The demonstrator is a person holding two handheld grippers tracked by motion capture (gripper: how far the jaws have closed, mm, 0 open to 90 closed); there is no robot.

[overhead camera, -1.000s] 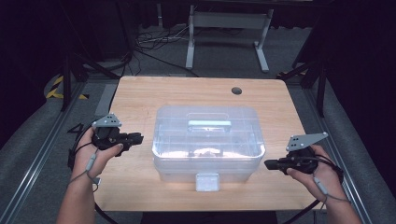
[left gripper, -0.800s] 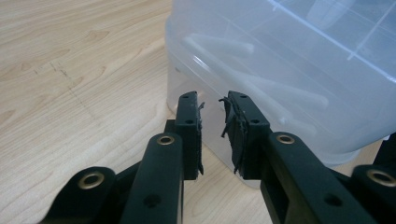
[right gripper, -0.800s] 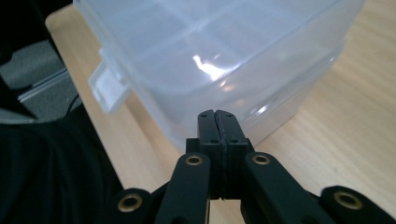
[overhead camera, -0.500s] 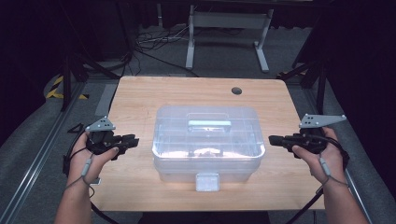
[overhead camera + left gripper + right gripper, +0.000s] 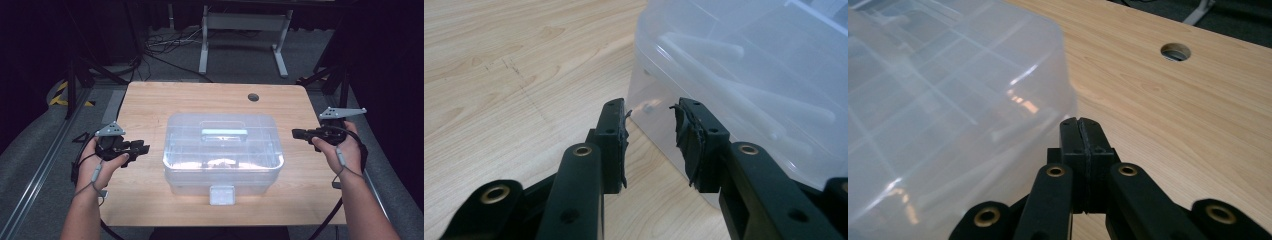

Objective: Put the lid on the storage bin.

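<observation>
A clear plastic storage box (image 5: 222,150) with a lid, a pale handle (image 5: 224,132) and a front latch (image 5: 222,195) stands in the middle of the wooden table (image 5: 150,105). My left gripper (image 5: 144,148) hovers just left of the box and points at its side; its jaws have just been opening, and nothing is between them (image 5: 651,135). My right gripper (image 5: 295,133) is held to the right of the box, pointing at its right end, shut and empty (image 5: 1081,135). The box wall (image 5: 744,75) stands close ahead in the left gripper view.
A round cable hole (image 5: 253,97) sits near the table's far right edge. Bare wood lies around the box on all sides. Behind the table stand a white metal frame (image 5: 240,30) and floor cables (image 5: 160,47).
The right hand has moved away from the near edge toward the far side, along the box's right end, and risen slightly. The left gripper's jaws have spread apart; the left hand stayed in place.
</observation>
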